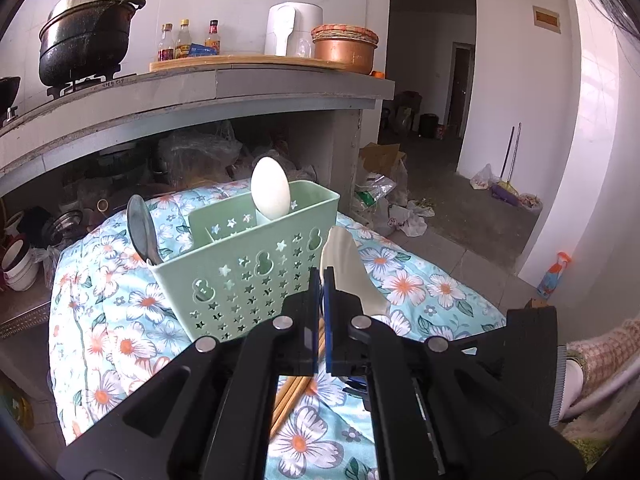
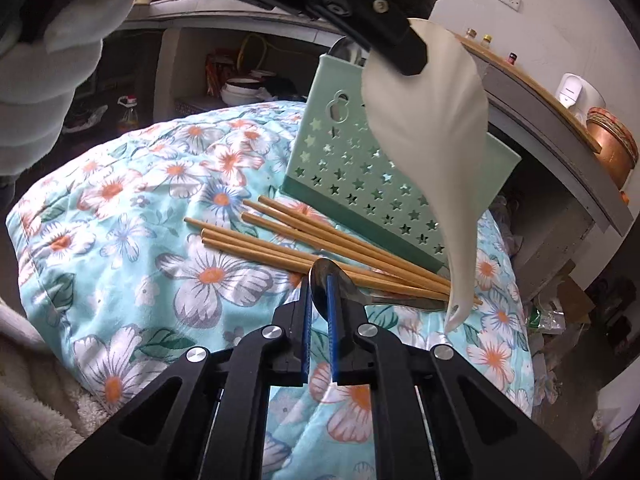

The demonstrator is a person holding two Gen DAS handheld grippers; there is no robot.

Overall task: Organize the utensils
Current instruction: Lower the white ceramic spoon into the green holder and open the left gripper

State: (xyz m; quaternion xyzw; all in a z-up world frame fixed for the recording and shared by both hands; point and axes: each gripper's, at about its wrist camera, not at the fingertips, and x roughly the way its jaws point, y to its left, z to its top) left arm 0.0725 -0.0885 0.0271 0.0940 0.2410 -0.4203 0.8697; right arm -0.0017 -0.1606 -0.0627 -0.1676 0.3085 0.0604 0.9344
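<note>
Chopsticks (image 2: pixel 320 248) plain in right view

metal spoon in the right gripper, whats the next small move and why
Probably lift the metal spoon clear of the chopsticks and carry it toward the green caddy. The right gripper is shut on its bowl, its handle lies across the chopsticks, and the caddy already holds spoons.

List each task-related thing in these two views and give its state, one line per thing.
Left gripper: shut on the white spoon.
White spoon: held up by its bowl, handle hanging down.
Right gripper: shut on the metal spoon.
Metal spoon: bowl pinched, handle under the chopsticks.
Chopsticks: loose on the floral cloth.
Green caddy: upright, holding a white spoon and a grey one.
</note>
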